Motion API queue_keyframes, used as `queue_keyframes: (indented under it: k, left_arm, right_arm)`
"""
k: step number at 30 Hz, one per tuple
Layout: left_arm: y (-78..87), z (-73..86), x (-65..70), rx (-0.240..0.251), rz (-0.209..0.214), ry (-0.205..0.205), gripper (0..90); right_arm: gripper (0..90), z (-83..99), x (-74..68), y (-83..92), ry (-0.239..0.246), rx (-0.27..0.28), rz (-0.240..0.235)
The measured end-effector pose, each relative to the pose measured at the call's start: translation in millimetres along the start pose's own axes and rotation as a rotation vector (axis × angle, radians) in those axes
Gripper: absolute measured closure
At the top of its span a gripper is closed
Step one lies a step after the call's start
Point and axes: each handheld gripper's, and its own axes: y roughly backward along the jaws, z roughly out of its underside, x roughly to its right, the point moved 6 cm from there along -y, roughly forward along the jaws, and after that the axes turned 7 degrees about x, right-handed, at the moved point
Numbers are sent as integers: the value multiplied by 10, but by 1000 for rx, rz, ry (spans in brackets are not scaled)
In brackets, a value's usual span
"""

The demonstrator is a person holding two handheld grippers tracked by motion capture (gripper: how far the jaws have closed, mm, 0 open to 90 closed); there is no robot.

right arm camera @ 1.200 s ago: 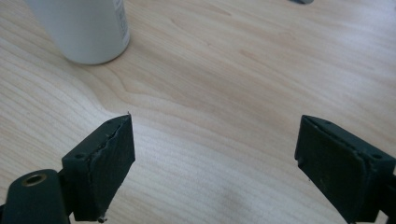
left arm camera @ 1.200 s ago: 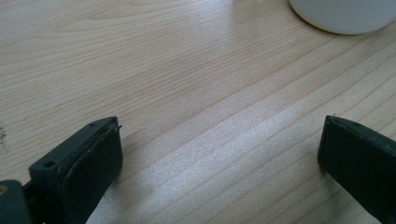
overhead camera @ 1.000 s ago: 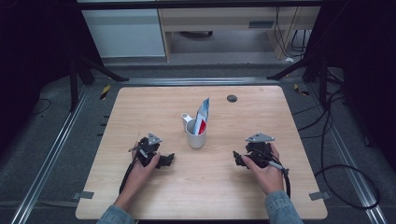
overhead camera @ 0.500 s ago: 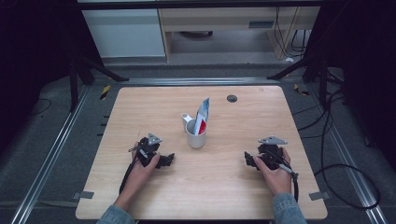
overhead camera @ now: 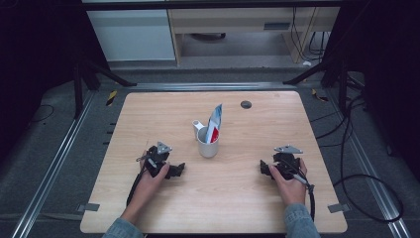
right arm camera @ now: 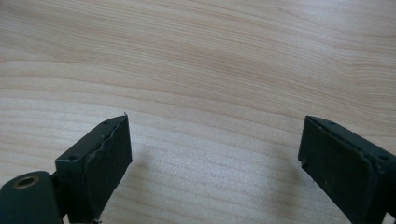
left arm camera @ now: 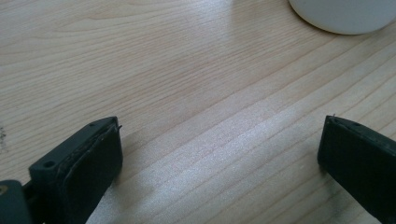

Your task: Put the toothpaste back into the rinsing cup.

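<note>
Both grippers, left gripper and right gripper, rest near the tabletop's front edge, fingers apart, empty. I'd approach the white ceramic mug mid-tabletop slowly and avoid tipping its red-and-white pouch.

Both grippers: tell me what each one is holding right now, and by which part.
Nothing is held. The left gripper and right gripper both stand open over bare table; the white cup with its tube stands apart, untouched.
</note>
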Motion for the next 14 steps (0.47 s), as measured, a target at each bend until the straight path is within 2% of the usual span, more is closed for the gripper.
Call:
queue_keyframes:
  k: [2,4,14]
  left_arm:
    - [0,0,0,0,0,0,0]
    - [0,0,0,0,0,-1,0]
    - [1,1,1,-1,-2,-1,0]
  right_arm:
    - [98,13,-7,-48,-7,-5,13]
    - [76,21,-12,-75,-13,-5,6]
    - [19,21,3,-101,-29,-21,22]
